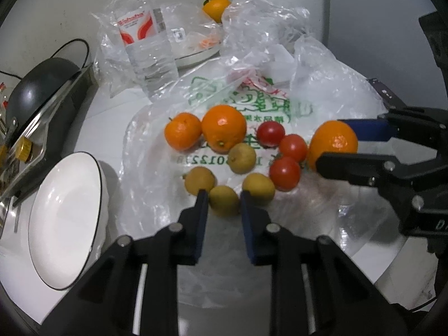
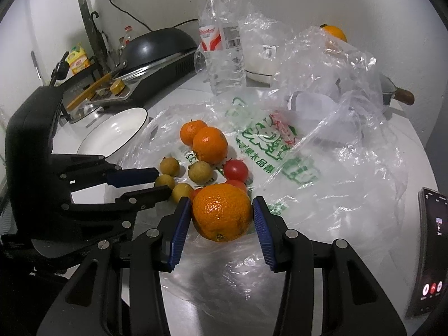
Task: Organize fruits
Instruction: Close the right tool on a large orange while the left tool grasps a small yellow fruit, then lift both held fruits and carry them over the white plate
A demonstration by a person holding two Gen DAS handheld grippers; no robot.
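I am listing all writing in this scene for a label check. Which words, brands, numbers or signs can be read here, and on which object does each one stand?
Water bottle: red brand script on the label, too blurred to read; barcode unreadable.
Printed plastic bag: green Chinese characters, including "水" and "品"; upside-down digits in the left wrist view, partly hidden, approximately "0122".
Phone: call screen with round buttons, text too small.
Yellow carton: label blurred.

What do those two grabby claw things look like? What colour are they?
Both are black. The left gripper and the right gripper each have two straight fingers lined with dark blue pads, ridged on the right one. Round silver pins join the black linkage bars. No cables or sleeves show.
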